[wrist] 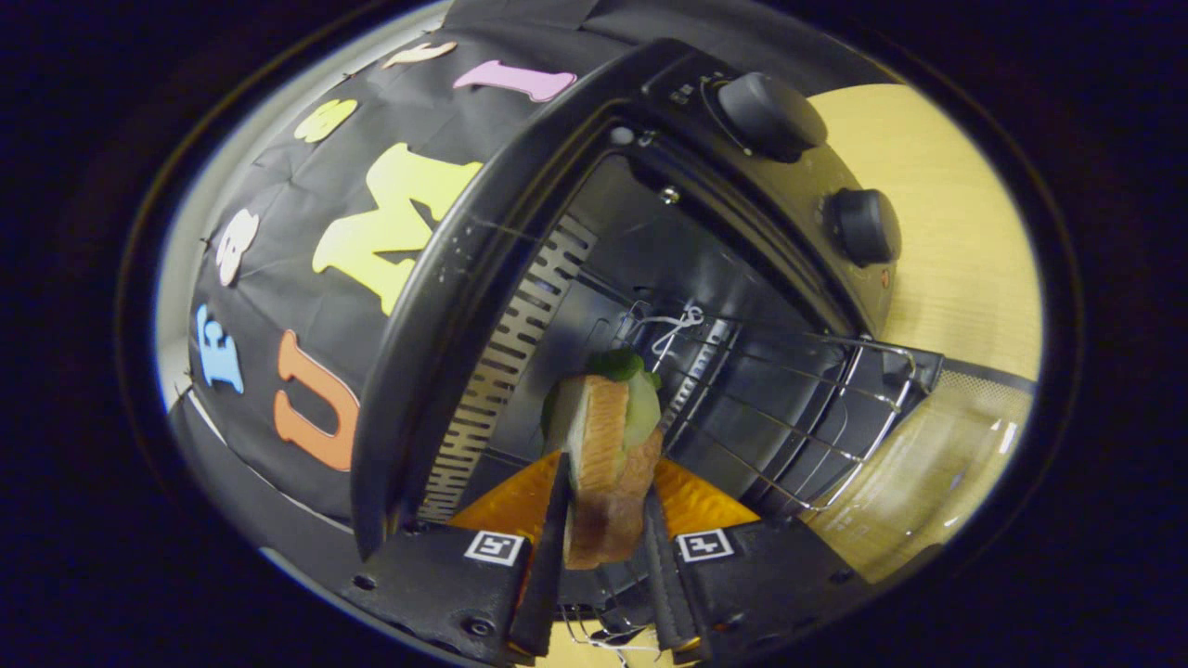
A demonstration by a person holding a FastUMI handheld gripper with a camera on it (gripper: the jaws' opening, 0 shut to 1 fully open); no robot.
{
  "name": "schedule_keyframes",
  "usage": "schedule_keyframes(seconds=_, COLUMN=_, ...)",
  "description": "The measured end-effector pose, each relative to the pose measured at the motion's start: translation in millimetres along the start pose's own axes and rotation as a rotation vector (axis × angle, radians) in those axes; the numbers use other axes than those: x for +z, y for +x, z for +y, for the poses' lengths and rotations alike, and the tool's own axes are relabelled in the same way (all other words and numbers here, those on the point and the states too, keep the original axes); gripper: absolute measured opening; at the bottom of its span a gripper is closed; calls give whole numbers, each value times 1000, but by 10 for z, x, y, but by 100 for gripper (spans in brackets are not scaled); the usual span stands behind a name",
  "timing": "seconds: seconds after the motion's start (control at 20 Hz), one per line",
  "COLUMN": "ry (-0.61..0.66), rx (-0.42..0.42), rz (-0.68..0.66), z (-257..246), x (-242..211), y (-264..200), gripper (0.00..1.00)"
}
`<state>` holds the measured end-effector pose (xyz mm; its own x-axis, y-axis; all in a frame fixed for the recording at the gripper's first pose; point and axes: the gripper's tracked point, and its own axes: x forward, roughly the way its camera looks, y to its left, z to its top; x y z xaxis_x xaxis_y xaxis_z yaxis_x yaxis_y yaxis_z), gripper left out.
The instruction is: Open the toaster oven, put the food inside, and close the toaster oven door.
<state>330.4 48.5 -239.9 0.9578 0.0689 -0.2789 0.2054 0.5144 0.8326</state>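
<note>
My gripper (605, 506) is shut on a sandwich (608, 445) with toasted bread and green filling; it stands on edge between the two fingers, its top poking beyond the tips. The view is rolled sideways. Straight ahead is the black toaster oven (575, 260) with its door open; the glass door (937, 464) lies flat, sticking out toward the wooden table. The sandwich is held at the mouth of the cavity, just over the near end of the wire rack (789, 408). A white string is tied on the rack's rear bar.
Two black knobs (770, 116), (863, 227) sit on the oven's control panel beside the cavity. A slotted vent strip (510, 362) lines the inner wall close to the sandwich. The light wooden table (947, 223) lies beyond the oven.
</note>
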Motion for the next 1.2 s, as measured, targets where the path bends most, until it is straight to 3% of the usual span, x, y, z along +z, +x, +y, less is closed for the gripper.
schedule_keyframes(seconds=0.15, ry=-52, rx=-14, rz=22, z=-22, x=-8, y=-50, gripper=54)
schedule_keyframes(seconds=0.55, ry=-289, rx=-53, rz=28, z=9, x=19, y=-71, gripper=61)
schedule_keyframes(seconds=0.65, ry=-422, rx=-98, rz=3, z=-46, x=123, y=-78, gripper=68)
schedule_keyframes(seconds=0.8, ry=-598, rx=-88, rz=69, z=-53, x=-59, y=-83, gripper=82)
schedule_keyframes(seconds=1.0, ry=-650, rx=-98, rz=59, z=-58, x=-38, y=-159, gripper=100)
schedule_keyframes(seconds=1.2, ry=-789, rx=-115, rz=43, z=-96, x=17, y=-262, gripper=100)
